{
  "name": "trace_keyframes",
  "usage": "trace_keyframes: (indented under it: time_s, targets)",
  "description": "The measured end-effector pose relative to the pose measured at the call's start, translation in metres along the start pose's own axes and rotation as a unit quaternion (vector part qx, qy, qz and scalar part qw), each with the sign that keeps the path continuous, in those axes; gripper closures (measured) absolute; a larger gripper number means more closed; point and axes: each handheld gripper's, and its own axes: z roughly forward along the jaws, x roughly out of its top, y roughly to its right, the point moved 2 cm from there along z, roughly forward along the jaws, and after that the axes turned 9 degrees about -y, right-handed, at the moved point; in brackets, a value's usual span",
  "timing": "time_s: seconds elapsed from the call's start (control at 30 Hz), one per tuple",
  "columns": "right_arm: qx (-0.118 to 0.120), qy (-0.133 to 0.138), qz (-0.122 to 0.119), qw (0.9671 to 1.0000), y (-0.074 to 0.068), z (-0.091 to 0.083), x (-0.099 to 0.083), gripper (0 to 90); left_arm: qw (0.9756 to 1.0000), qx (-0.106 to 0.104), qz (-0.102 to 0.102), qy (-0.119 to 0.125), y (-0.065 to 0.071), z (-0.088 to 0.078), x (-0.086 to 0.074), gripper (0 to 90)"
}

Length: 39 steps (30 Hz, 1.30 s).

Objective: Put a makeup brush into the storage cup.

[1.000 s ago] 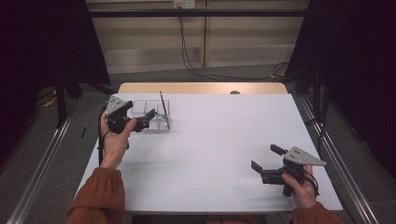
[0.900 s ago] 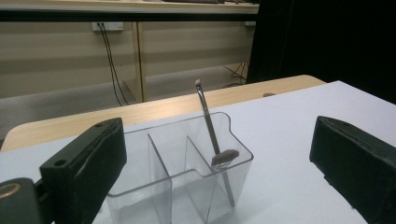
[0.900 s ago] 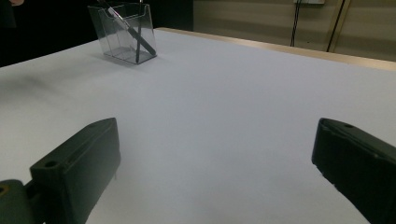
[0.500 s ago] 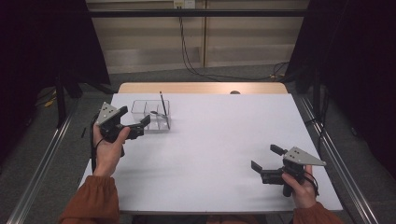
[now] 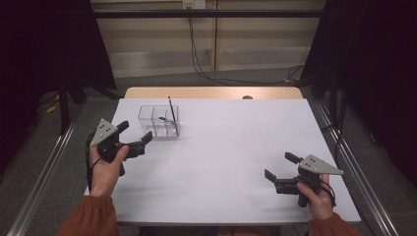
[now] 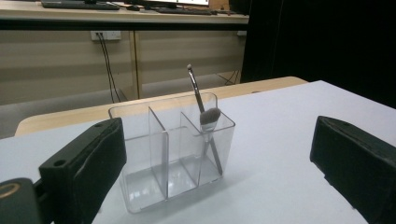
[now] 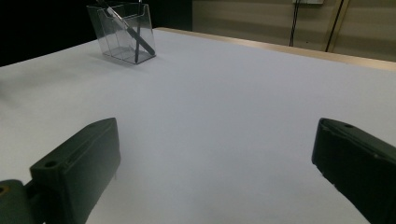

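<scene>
The clear organizer stands toward the surface's far left, its brush leaning upright in an end compartment, just ahead of the wide-open left tool; the wide-open right tool sits well apart.

High view: fixed above the person's edge of the white table, facing forward and down; whole tabletop in frame, floor and wall beyond.

Left gripper view: low over the table, close, looking along its own spread jaws. Clear organizer sits just ahead, between the jaws, nearer the left one.

Right gripper view: low, looking across the table; the same organizer lies far ahead, beyond the left jaw.

Shared by all three: organizer and white tabletop.
</scene>
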Motion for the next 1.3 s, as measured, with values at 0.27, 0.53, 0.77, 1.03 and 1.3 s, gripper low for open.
trace_keyframes:
  time_s: [0.27,0.53,0.77,1.03,1.3]
  targets:
    - [-0.001,0.000,0.001,1.0000,0.000,0.000,0.000,0.3,1.0000,0.004,-0.003,-0.001,0.002,-0.016,-0.016,3.4]
    - [-0.003,-0.001,0.000,1.0000,0.000,-0.001,-0.001,0.3,1.0000,0.006,0.005,-0.004,0.008,-0.029,-0.023,3.2]
    - [-0.006,0.000,0.003,1.0000,0.000,-0.003,-0.002,0.3,1.0000,0.003,0.003,-0.005,0.015,-0.036,-0.031,3.1]
    - [-0.009,0.001,0.004,0.9999,0.001,-0.005,-0.002,0.3,0.9997,0.008,0.018,-0.011,0.020,-0.042,-0.042,2.5]
    - [-0.015,0.003,0.010,0.9998,0.002,-0.008,-0.004,0.3,0.9998,0.008,0.010,-0.013,0.023,-0.050,-0.052,2.5]
